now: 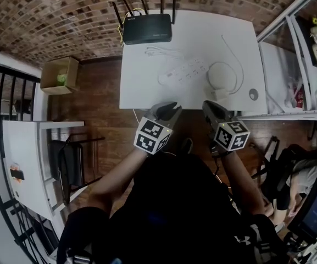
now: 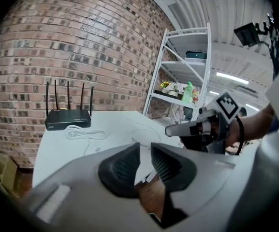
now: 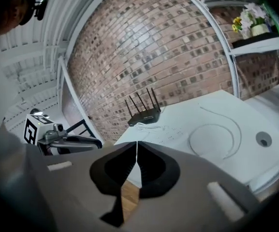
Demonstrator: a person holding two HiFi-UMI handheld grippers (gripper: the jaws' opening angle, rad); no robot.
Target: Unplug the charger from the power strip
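The white desk (image 1: 139,92) fills the middle of the head view, and a metal shelf (image 1: 290,65) stands against its right side. A black router (image 1: 147,29) sits at the far edge with a small coil of white cord (image 1: 161,51) just in front of it.

The power strip (image 1: 183,71) lies mid-desk. Its long axis runs slantwise, from near-left to far-right. To its right a white cable (image 1: 236,73) loops round, and the charger (image 1: 218,95) lies at the near end of that loop, close to the desk's near edge. It looks apart from the strip, so by my reading it is already out of its socket. A round grey grommet (image 1: 253,94) is set into the desk to its right.

Both claws hang at the near edge and touch nothing. The right claw (image 1: 209,105) is pressed together and empty, and the charger lies just ahead of it, slightly to the right. The left claw (image 1: 172,106) is part spread with nothing between its pads. The strip lies ahead of it and well apart.

The right hand is nearer the charger and the left is nearer the strip. Nothing stands in the way of either.
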